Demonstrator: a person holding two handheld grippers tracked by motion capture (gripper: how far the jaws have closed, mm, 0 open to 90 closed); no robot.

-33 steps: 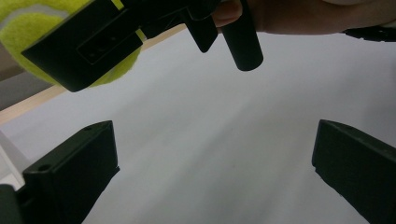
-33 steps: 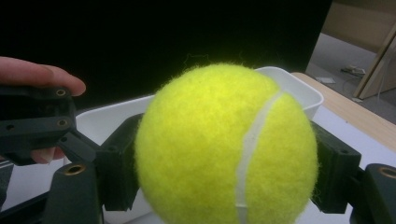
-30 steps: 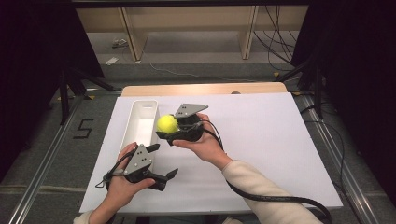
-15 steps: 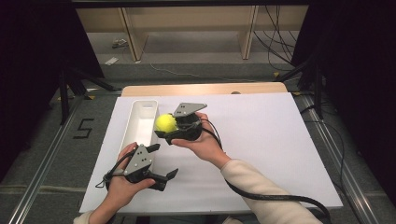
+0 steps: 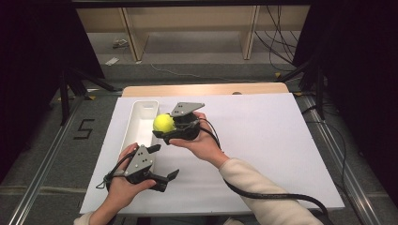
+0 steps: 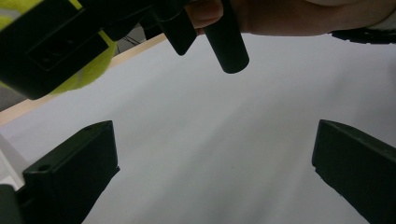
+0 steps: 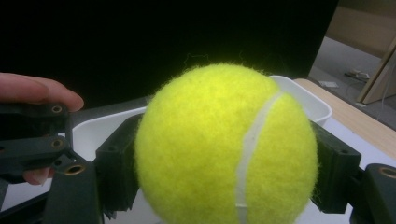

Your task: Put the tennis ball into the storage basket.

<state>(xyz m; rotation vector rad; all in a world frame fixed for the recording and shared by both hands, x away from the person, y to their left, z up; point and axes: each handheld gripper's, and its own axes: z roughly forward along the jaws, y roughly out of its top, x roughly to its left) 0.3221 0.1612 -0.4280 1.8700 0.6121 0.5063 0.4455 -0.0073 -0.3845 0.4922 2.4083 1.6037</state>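
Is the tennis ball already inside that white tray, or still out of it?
Out. The right gripper holds the tennis ball clamped between its jaws, just above the white tray's edge.

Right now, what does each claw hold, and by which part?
The right claw grips the tennis ball at its two opposite sides. The left claw holds nothing.

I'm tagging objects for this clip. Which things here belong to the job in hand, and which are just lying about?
Likely part of the job:
- tennis ball, clamped in the right hand-held gripper
- white bin beside it
- left hand-held gripper, open and empty

Lying about:
- wooden frame on the floor beyond the table
- cables on the floor
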